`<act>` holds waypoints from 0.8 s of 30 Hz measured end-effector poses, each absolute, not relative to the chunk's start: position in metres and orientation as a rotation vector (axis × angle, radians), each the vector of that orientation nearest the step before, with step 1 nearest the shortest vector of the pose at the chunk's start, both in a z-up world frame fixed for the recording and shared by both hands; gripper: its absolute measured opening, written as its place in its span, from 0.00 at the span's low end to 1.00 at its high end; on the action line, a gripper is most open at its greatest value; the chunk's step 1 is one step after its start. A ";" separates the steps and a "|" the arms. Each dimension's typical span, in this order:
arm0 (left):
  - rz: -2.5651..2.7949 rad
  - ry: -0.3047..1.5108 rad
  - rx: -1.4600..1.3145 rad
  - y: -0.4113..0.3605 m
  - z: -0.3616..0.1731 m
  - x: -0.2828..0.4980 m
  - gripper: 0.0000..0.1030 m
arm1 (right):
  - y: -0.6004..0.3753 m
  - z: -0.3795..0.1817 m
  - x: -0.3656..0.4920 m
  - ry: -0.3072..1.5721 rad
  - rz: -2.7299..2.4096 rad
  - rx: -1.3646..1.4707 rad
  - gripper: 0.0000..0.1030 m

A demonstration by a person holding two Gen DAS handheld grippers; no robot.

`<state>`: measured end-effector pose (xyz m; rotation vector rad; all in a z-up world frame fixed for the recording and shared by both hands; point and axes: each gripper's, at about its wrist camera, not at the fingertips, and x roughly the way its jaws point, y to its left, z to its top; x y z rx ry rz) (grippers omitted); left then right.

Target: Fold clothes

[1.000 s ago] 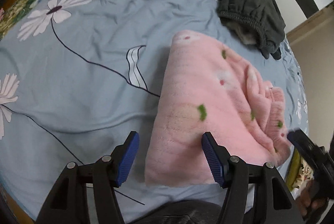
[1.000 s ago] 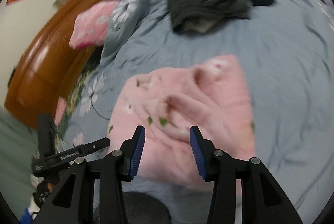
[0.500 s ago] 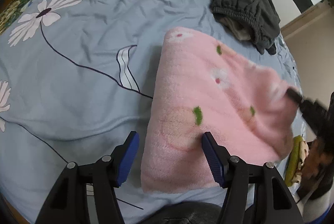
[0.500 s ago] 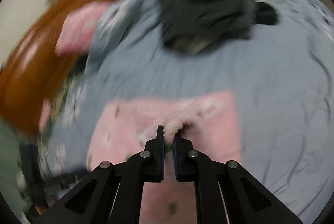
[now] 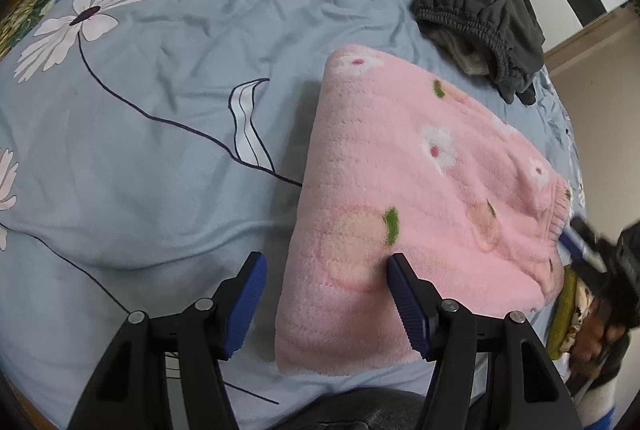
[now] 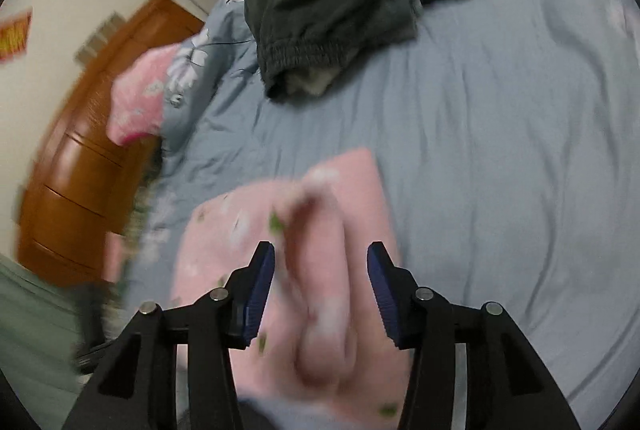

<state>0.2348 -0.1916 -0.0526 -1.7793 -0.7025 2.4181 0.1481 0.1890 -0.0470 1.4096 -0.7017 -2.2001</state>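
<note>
Left wrist view: pink fleece garment [image 5: 404, 213] lies folded flat on the blue floral bed [image 5: 160, 117], its cuffed edge now smooth at the right where half a second ago it was lifted and blurred. Left gripper [image 5: 324, 294] is released, jaws wide, one fingertip resting on the fleece, unchanged from earlier frames. Right gripper [image 5: 576, 242] sits just off the cuff. Dark grey garment [image 5: 480, 9] lies untouched beyond.

Right wrist view: blurred. Right gripper [image 6: 320, 286] has just been opening; half a second ago it pinched a pink tuft, now a fleece roll [image 6: 324, 290] lies loose between the jaws. Fold looks dropped, so this piece seems nearly done.
</note>
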 end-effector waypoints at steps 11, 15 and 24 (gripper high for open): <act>2.397 -0.609 -1.838 -0.176 -0.058 0.228 0.65 | 0.186 -0.109 0.179 -0.986 -2.011 1.427 0.64; 2.391 -0.580 -1.873 -0.173 -0.064 0.229 0.65 | 0.174 -0.100 0.176 -1.007 -1.984 1.388 0.66; 2.398 -0.624 -1.786 -0.179 -0.049 0.238 0.65 | 0.165 -0.051 0.175 -0.953 -2.093 1.319 0.29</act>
